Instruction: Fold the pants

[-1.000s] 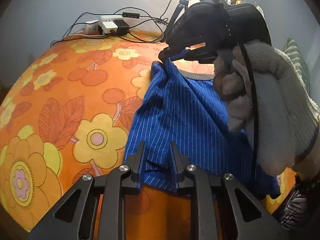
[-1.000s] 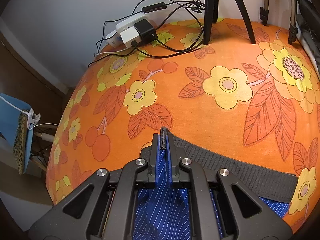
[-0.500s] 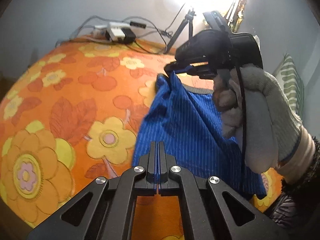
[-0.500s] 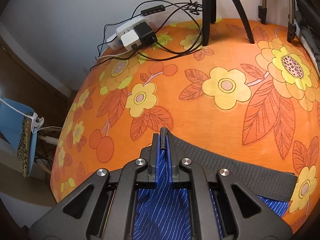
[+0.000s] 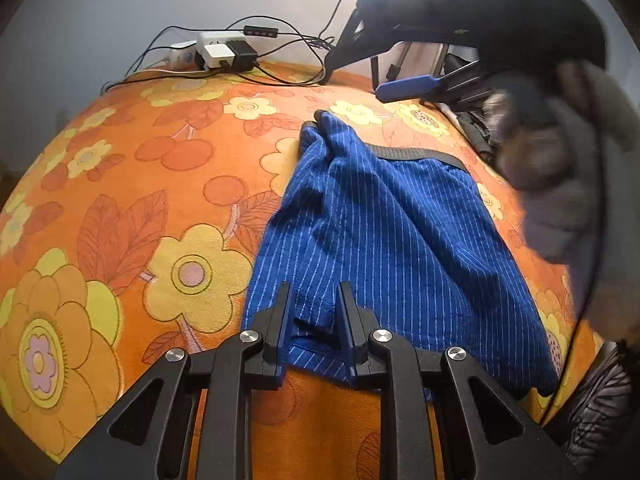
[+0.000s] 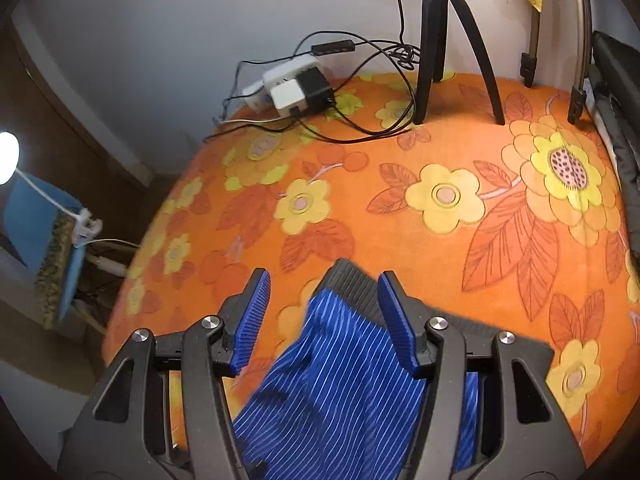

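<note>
Released since the earlier frame: both hand-held grippers, left (image 5: pixel 311 304) and right (image 6: pixel 323 316), now spread wide, holding nothing. Blue striped pants (image 5: pixel 376 240) lying flat on orange floral bench (image 5: pixel 120 200), waistband (image 6: pixel 356 284) away.

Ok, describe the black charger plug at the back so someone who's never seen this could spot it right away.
Start from the orange flowered cloth and follow it to the far edge by the wall, left of the black tripod. A cluster of plugs and tangled cables sits there. The charger is its only black block, pressed against the white adapters.
</note>
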A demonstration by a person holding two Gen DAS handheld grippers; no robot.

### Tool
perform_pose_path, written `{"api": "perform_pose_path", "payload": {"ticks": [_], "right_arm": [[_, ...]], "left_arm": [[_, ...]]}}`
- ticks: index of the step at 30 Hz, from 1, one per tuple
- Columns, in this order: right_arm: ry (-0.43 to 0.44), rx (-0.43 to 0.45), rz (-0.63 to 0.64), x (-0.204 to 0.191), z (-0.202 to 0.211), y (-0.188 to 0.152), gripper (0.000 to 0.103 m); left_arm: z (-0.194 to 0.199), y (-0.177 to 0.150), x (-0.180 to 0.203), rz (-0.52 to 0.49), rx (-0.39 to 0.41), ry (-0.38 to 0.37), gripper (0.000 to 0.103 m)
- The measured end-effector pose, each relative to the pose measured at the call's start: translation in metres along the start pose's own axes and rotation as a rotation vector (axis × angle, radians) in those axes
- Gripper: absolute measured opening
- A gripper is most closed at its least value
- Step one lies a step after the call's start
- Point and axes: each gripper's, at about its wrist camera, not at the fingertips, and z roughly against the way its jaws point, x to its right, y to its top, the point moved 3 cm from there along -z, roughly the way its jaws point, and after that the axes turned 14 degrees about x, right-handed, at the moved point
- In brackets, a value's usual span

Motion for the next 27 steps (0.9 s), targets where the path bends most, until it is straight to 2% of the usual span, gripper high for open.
{"api": "perform_pose_path", "payload": {"ticks": [2,4,9,11,12,14,18,21,27], "right_arm": [[0.016,-0.022,0.026,-0.006,0.009,-0.008,0.059],[0.022,-0.057,0.078,-0.012,0.017,-0.024,0.058],[0.038,-0.144,0.201,-0.026,0.030,-0.078,0.056],[0.037,-0.171,0.247,-0.034,0.029,-0.099,0.054],[0.040,-0.180,0.268,-0.040,0.027,-0.109,0.052],[0.037,-0.179,0.309,-0.049,0.023,-0.122,0.052],[0.036,-0.166,0.407,-0.069,0.015,-0.139,0.052],[-0.005,-0.155,0.448,-0.073,0.008,-0.146,0.049],[0.011,-0.153,0.424,-0.070,0.009,-0.143,0.041]], "left_arm": [[0.006,0.002,-0.009,0.070,0.003,-0.037,0.019],[0.020,0.011,-0.026,0.150,0.030,-0.042,0.019],[0.055,0.036,-0.078,0.205,0.087,0.092,0.019],[0.060,0.040,-0.092,0.237,0.091,0.125,0.020],[0.060,0.041,-0.096,0.251,0.088,0.134,0.027],[0.062,0.043,-0.100,0.281,0.087,0.140,0.028],[0.068,0.045,-0.091,0.247,0.103,0.139,0.028],[0.069,0.048,-0.087,0.237,0.108,0.137,0.028],[0.069,0.051,-0.087,0.241,0.112,0.123,0.028]]}}
